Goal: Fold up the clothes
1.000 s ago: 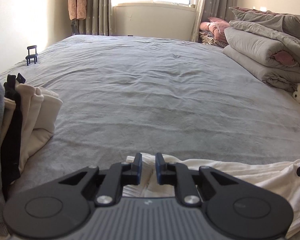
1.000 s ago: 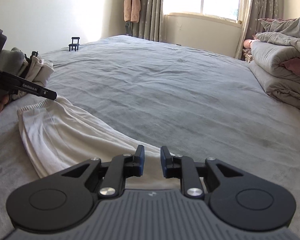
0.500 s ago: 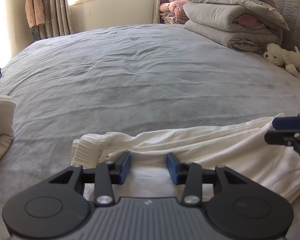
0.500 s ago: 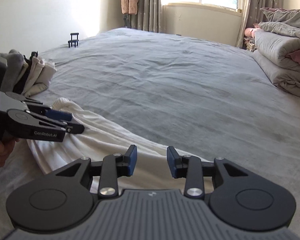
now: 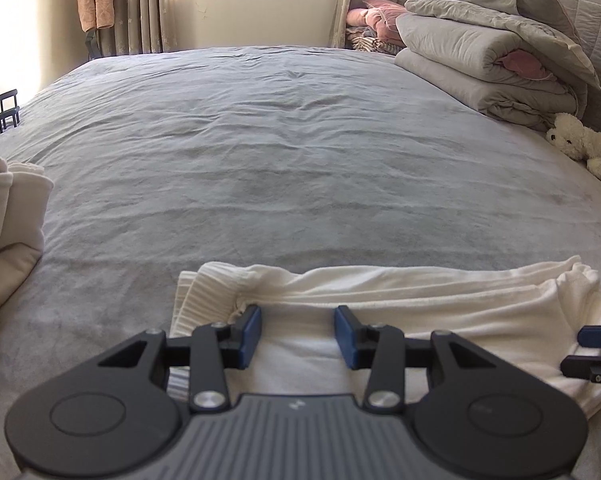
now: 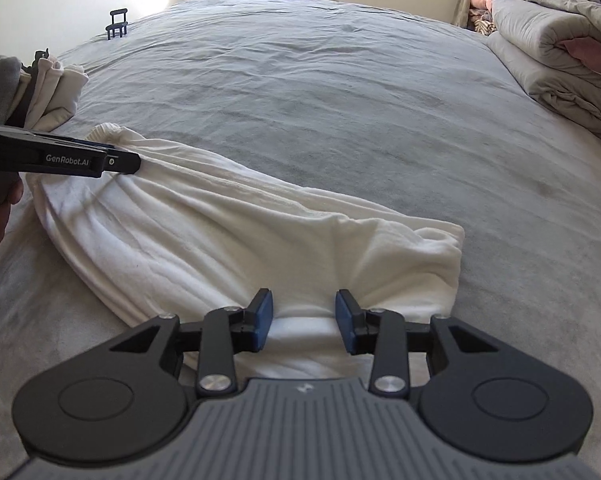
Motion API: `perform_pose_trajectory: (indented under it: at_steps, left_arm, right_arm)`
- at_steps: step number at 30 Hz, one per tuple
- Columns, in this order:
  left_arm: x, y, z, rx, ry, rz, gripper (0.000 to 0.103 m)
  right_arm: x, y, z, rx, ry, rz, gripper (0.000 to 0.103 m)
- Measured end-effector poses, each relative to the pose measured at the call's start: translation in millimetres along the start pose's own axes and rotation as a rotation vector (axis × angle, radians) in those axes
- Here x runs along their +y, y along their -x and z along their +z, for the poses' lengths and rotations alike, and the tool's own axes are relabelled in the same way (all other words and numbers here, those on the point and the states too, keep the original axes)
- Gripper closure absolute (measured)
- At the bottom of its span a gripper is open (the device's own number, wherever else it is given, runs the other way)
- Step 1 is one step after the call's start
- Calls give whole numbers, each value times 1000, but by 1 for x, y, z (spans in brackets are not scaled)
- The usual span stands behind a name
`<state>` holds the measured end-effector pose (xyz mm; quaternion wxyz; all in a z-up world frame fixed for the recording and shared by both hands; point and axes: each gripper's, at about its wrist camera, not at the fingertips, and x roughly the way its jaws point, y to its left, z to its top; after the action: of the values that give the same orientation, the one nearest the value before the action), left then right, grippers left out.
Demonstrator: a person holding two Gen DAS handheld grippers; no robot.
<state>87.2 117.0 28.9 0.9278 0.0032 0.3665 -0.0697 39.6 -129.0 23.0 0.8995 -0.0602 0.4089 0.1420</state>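
The white pants (image 6: 236,236) lie flat on the gray bed (image 5: 300,160), stretched in a long strip near its front edge. They are laid out straight, likely so they can be folded over neatly.

The left gripper (image 5: 296,334) sits at the ribbed waist end, and the right gripper (image 6: 303,320) sits at the other end. One tool is at each end, so the cloth stays spread between them.

Both tools have their jaws apart, with soft white cloth lying between the blue pads but not pinched. They look let go, not squeezing.

A pile of clothes (image 5: 8,216) waits at the left side, perhaps done already. It is kept apart from the pants, so there is room to fold.
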Motion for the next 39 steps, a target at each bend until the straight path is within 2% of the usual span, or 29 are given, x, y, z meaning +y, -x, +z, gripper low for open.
perform_pose_trajectory:
  at_steps: [1, 3, 9, 12, 15, 18, 20, 22, 25, 26, 27, 28, 29, 30, 31, 33, 36, 39]
  left_arm:
    - [-1, 2, 0, -1, 1, -3, 60]
    - [-2, 8, 0, -7, 4, -12, 56]
    - [-15, 29, -7, -30, -8, -73, 54]
    - [-26, 36, -12, -51, -29, -116, 49]
    - [-37, 27, -20, -1, -62, -133, 47]
    - [-40, 16, -26, 19, -84, -121, 43]
    - [-36, 14, -25, 15, -80, -127, 41]
    - [-35, 14, -25, 16, -72, -133, 41]
    - [-33, 15, -26, 16, -63, -142, 41]
    - [-34, 15, -27, 12, -68, -142, 41]
    - [-34, 15, -27, 9, -72, -143, 41]
    - [-33, 16, -27, 8, -72, -148, 41]
    - [-31, 16, -27, 7, -68, -156, 41]
    - [-28, 16, -27, 6, -64, -162, 41]
    - [-26, 17, -28, 5, -60, -169, 41]
    - [-23, 17, -28, 1, -57, -180, 41]
    - [-17, 20, -26, 4, -35, -198, 41]
    - [-12, 21, -25, 10, -17, -219, 40]
  right_arm:
    - [-4, 4, -2, 3, -20, 1, 53]
    - [-9, 11, -8, 9, -65, -2, 47]
    - [-1, 28, -39, 11, -113, -36, 46]
    - [1, 37, -48, -8, -149, -46, 46]
    - [-5, 52, -50, -82, -251, -59, 45]
    - [-17, 67, -53, -177, -376, -95, 27]
    - [-28, 66, -57, -196, -444, -121, 27]
    - [-40, 58, -62, -192, -517, -100, 27]
    - [-48, 47, -70, -215, -637, -2, 26]
    - [-47, 43, -70, -220, -654, 9, 28]
    - [-44, 41, -68, -221, -644, -8, 36]
    - [-42, 40, -66, -220, -637, -30, 53]
    - [-41, 39, -66, -219, -641, -50, 63]
    - [-42, 39, -66, -219, -655, -57, 84]
    - [-43, 40, -67, -222, -672, -56, 92]
    - [-42, 50, -67, -267, -700, -53, 92]
    - [-28, 79, -55, -397, -663, -45, 92]
    - [-22, 83, -47, -406, -655, -55, 92]
